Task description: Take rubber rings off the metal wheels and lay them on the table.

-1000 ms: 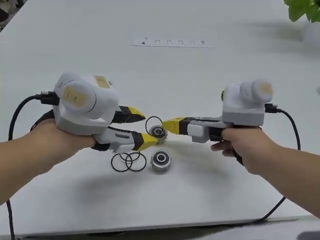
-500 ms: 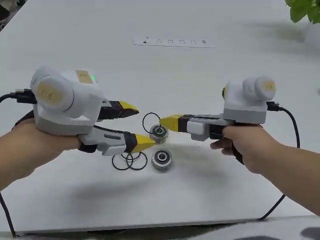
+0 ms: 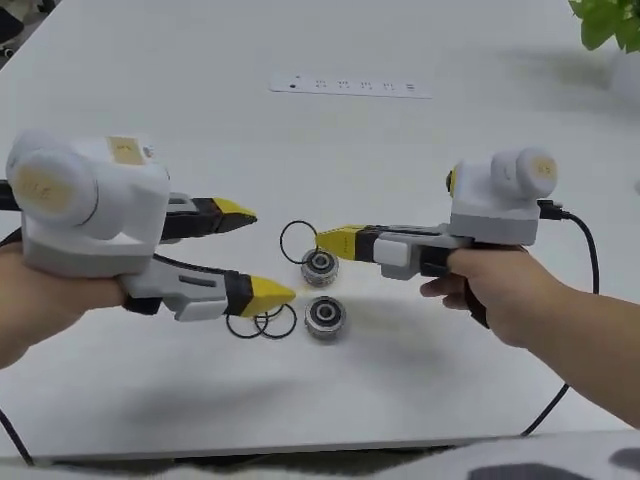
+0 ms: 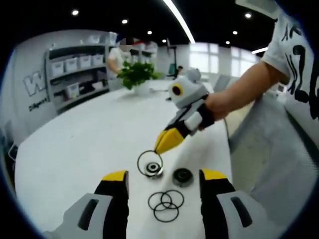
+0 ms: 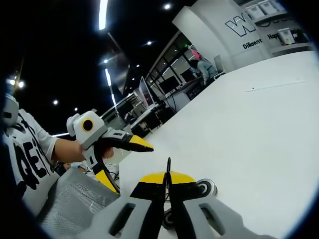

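Observation:
My right gripper (image 3: 330,242) is shut on a thin black rubber ring (image 3: 298,242), which it holds upright just above the table. In the left gripper view that ring (image 4: 140,158) hangs from the right gripper's yellow tip (image 4: 164,142) over a metal wheel (image 4: 153,172). Two metal wheels lie on the white table, one (image 3: 319,265) under the ring and one (image 3: 324,314) nearer me. Three loose rings (image 3: 262,322) lie overlapped left of the near wheel. My left gripper (image 3: 252,252) stands open to the left of the wheels, holding nothing. The right gripper view shows its jaws (image 5: 167,178) closed on the edge-on ring (image 5: 168,166).
A white power strip (image 3: 350,86) lies far back on the table (image 3: 420,140). A green plant (image 3: 605,18) stands at the back right corner. Black cables trail from both grippers, the right one (image 3: 585,260) looping to the table's front edge.
My left gripper has drawn back to the left, away from the far wheel, still open. The right gripper keeps hold of the ring and has barely moved.

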Tool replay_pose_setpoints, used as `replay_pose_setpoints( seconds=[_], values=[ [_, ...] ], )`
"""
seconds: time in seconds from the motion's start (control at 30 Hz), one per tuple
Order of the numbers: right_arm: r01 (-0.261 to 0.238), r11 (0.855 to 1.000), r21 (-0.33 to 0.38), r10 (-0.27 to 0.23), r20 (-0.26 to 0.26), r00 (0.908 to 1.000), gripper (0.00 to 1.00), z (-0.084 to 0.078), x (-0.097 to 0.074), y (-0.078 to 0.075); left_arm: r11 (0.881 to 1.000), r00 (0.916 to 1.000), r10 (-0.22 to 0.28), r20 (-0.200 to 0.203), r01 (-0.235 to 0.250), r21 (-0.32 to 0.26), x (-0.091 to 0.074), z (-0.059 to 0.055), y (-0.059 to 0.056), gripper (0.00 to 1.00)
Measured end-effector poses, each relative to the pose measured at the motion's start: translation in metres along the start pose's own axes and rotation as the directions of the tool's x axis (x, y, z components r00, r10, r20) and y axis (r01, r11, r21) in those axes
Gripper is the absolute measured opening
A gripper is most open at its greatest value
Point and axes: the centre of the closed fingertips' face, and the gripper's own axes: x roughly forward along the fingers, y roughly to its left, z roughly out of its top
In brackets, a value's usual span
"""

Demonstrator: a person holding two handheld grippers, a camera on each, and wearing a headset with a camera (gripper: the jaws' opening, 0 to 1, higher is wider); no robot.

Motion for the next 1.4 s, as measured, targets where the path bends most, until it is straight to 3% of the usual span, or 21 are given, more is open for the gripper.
replay_pose_setpoints(
  seconds=[0.33,0.8,1.4],
  values=[
    [-0.023,1.0,-0.004,0.023,-0.004,0.9997,0.0,0.001,0.001,0.009,1.0,0.9999,0.014,0.003,-0.014,-0.014,-0.012,-0.003,0.001,0.61],
    [-0.053,0.999,-0.015,0.052,-0.03,0.9982,0.0,-0.005,0.004,0.019,1.0,1.0,0.009,0.004,-0.009,-0.025,-0.021,-0.008,-0.008,0.66],
    [-0.108,0.994,-0.032,0.104,-0.115,0.9879,0.0,-0.027,0.012,0.035,1.0,0.9998,0.015,-0.011,-0.015,-0.025,-0.03,-0.02,-0.014,0.68]
  ],
)
